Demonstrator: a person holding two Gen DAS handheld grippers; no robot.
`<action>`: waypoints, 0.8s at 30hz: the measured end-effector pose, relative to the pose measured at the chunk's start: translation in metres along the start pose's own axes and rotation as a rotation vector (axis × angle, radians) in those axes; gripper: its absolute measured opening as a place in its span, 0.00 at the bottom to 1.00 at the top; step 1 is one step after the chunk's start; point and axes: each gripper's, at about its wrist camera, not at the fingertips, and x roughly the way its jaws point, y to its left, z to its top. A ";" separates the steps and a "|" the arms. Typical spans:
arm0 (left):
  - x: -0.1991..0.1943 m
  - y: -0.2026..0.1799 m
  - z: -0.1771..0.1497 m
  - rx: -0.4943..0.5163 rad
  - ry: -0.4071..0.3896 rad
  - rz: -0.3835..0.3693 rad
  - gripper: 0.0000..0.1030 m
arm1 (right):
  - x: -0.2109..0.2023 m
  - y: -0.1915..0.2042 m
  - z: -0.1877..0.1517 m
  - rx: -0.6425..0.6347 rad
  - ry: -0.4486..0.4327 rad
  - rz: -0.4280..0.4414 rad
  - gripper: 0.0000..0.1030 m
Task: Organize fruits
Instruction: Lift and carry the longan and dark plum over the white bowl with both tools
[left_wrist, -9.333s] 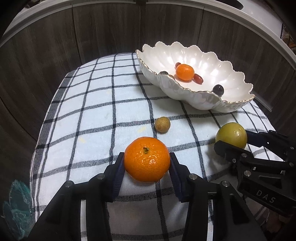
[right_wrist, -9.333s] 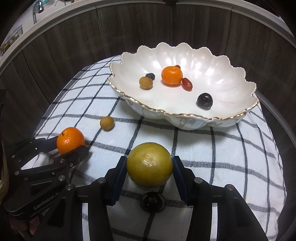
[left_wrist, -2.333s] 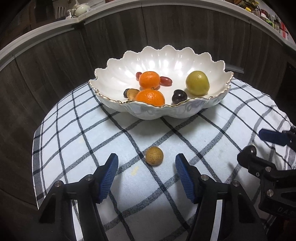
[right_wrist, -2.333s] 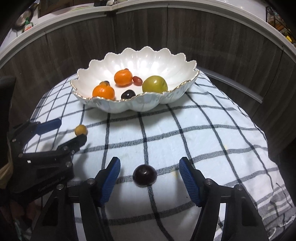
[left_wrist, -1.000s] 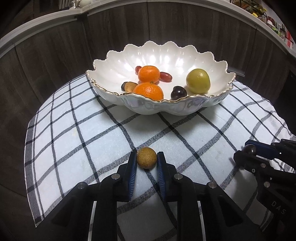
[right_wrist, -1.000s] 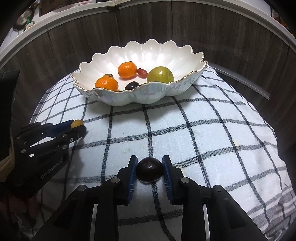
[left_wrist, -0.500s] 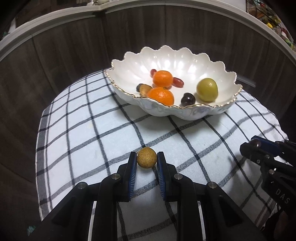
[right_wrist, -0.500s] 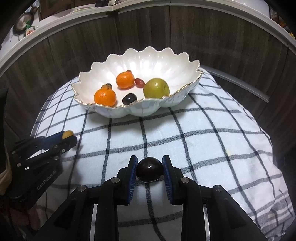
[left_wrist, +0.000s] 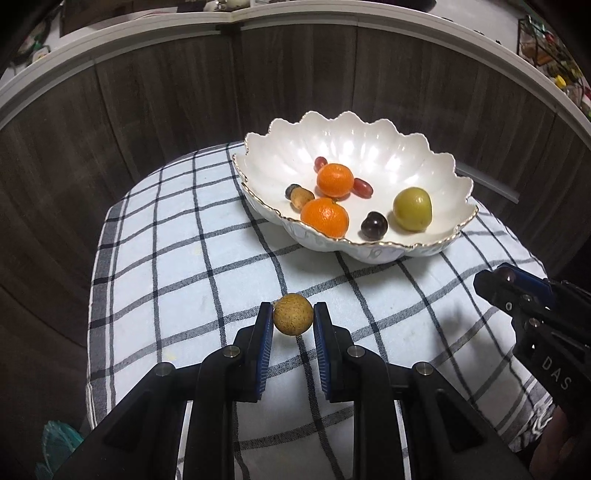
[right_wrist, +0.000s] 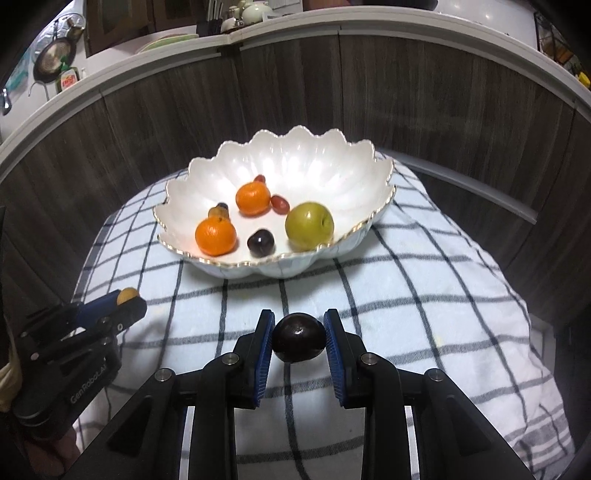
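Over the checked cloth: I've got both grippers up off the table, each with one small fruit pinched, bowl ahead of both.

Left gripper (left_wrist: 293, 319): clenched on the little tan speckled fruit (left_wrist: 293, 314), looks like a longan, blue pads (left_wrist: 263, 356) snug on both sides.

Right gripper (right_wrist: 299, 343): grasping the dark plum (right_wrist: 299, 343), held across its middle, looks solid to me.

Bowl (right_wrist: 177, 197): white scalloped thing with a gold rim, sitting at the far end of the checked cloth (left_wrist: 166, 266). Already in it: two mandarins (right_wrist: 215, 236), a green fruit (right_wrist: 309, 225), another dark plum (right_wrist: 260, 242), a couple of reddish grapes (right_wrist: 279, 204) and a small brownish one at the back.

Step in hand: I'd call it the carry. Both picks are done, neither fruit is over the bowl yet, and I see nothing else loose on the cloth, so these look like the last two.

Next move: bring each gripper forward and over the near rim, go low before letting go so nothing bounces out. There's bare space at the left side for the longan and around the middle for the plum.

Watch out: round fruit rolls, and the two grippers will be close over one bowl, so I'd probably go one at a time.
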 end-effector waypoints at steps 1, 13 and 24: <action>-0.001 0.000 0.001 -0.007 0.001 0.005 0.22 | -0.001 0.000 0.002 -0.001 -0.003 0.002 0.28; -0.012 -0.004 0.020 -0.079 -0.013 0.040 0.22 | -0.008 -0.007 0.032 -0.009 -0.036 0.022 0.28; -0.013 -0.007 0.043 -0.141 -0.010 0.082 0.22 | -0.009 -0.019 0.064 -0.040 -0.079 0.030 0.28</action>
